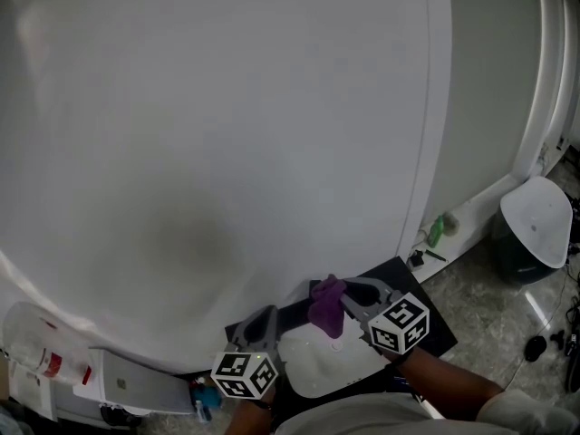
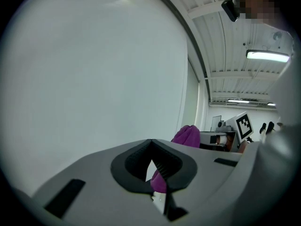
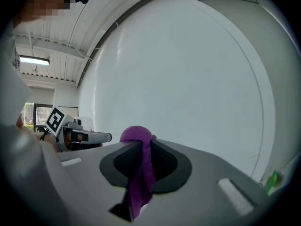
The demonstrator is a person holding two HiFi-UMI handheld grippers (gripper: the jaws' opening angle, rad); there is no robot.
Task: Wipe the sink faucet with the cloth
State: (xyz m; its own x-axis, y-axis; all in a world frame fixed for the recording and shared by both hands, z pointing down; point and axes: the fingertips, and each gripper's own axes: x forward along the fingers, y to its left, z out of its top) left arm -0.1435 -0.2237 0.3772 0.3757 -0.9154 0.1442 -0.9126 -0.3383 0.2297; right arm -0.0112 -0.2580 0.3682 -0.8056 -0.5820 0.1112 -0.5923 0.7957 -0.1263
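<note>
A purple cloth hangs bunched from my right gripper, whose jaws are shut on it. In the right gripper view the cloth runs down between the pads and bulges above the right gripper's tips. My left gripper is held low and to the left of it, shut, with nothing between its pads. The left gripper view shows the cloth beyond the left gripper's closed tips. Both grippers point at a plain white wall. No sink or faucet is in view.
A white lidded bin stands on the stone floor at the right. A small green bottle sits at the wall's base. A black mat lies under the right gripper. A clear plastic bag and a grey flat case are at lower left.
</note>
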